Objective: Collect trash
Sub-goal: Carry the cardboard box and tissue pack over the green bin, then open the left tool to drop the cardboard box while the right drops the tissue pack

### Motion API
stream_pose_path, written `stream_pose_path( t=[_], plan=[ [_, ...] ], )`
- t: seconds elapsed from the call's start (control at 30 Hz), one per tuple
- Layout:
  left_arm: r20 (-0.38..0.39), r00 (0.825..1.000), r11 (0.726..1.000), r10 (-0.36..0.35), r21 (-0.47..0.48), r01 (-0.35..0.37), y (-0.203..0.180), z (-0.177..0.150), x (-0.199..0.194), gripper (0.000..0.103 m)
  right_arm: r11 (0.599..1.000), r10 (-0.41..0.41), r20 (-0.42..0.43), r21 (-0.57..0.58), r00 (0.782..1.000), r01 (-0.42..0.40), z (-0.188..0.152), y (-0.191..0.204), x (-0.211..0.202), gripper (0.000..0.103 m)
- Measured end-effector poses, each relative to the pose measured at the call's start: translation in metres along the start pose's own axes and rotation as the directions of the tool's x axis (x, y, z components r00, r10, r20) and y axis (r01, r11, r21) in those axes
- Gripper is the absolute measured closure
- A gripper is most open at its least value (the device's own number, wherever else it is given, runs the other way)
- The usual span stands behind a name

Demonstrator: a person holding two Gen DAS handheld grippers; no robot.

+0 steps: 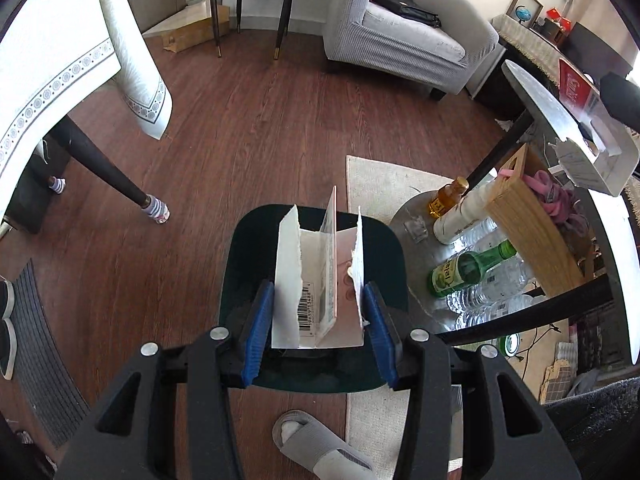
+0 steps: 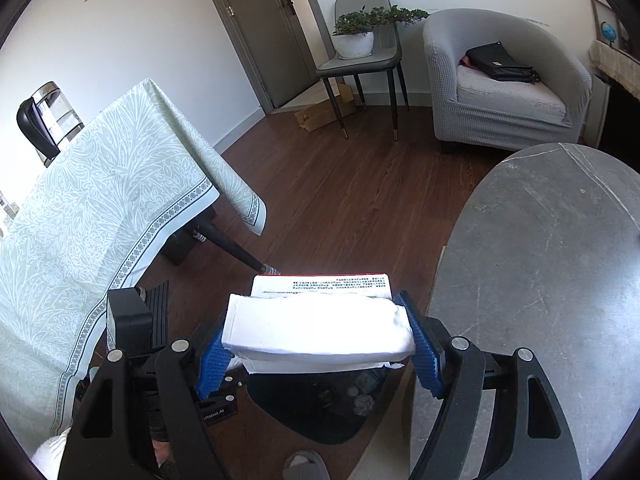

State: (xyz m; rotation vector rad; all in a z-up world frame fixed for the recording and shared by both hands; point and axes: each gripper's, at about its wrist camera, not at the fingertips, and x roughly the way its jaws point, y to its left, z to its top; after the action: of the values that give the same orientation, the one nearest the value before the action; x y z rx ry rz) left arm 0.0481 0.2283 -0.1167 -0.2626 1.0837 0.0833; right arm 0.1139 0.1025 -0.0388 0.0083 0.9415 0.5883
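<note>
Above dark bin (image 1: 316,372), torn white carton (image 1: 320,280), barcode showing.

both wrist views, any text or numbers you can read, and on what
"RobotAI" (first letters hidden): black block under the left hand-held gripper.
Barcode digits, roughly "965913488", uncertain: torn carton.
Red box: white script, unreadable.
Green bottle label: unreadable.
White carton: printed lines too small.

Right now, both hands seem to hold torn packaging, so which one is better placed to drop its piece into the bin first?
Probably the left gripper. Its torn carton hangs directly above the dark bin. The right gripper holds its white box over the bin's edge, so either is close.
</note>
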Motion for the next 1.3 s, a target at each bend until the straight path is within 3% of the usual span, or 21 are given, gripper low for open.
stream_pose_path(
  t=[0.3, 0.73, 0.93, 1.3],
  plan=[
    [-0.012, 1.000, 1.000, 0.021, 0.019, -0.021, 0.012, -0.008, 0.011, 0.040, 0.997, -0.023, -0.071, -0.081, 0.997, 0.017, -0.006, 0.026, 0.034, 0.027],
    [0.089, 0.995, 0.996, 0.043, -0.077, -0.036, 0.048, -0.012, -0.025, 0.038, 0.988, -0.062, -0.145, -0.150, 0.988, 0.040, -0.020, 0.048, 0.082, 0.027],
    [0.165, 0.986, 0.992, 0.033, -0.123, -0.013, 0.060, -0.011, -0.050, 0.038, 0.983, -0.087, -0.221, -0.175, 0.971, 0.049, -0.037, 0.050, 0.115, 0.027],
    [0.265, 0.964, 0.991, 0.014, -0.133, 0.022, 0.054, -0.001, -0.077, 0.065, 0.969, -0.142, -0.380, -0.243, 0.914, 0.050, -0.078, 0.049, 0.170, 0.027]
  ],
)
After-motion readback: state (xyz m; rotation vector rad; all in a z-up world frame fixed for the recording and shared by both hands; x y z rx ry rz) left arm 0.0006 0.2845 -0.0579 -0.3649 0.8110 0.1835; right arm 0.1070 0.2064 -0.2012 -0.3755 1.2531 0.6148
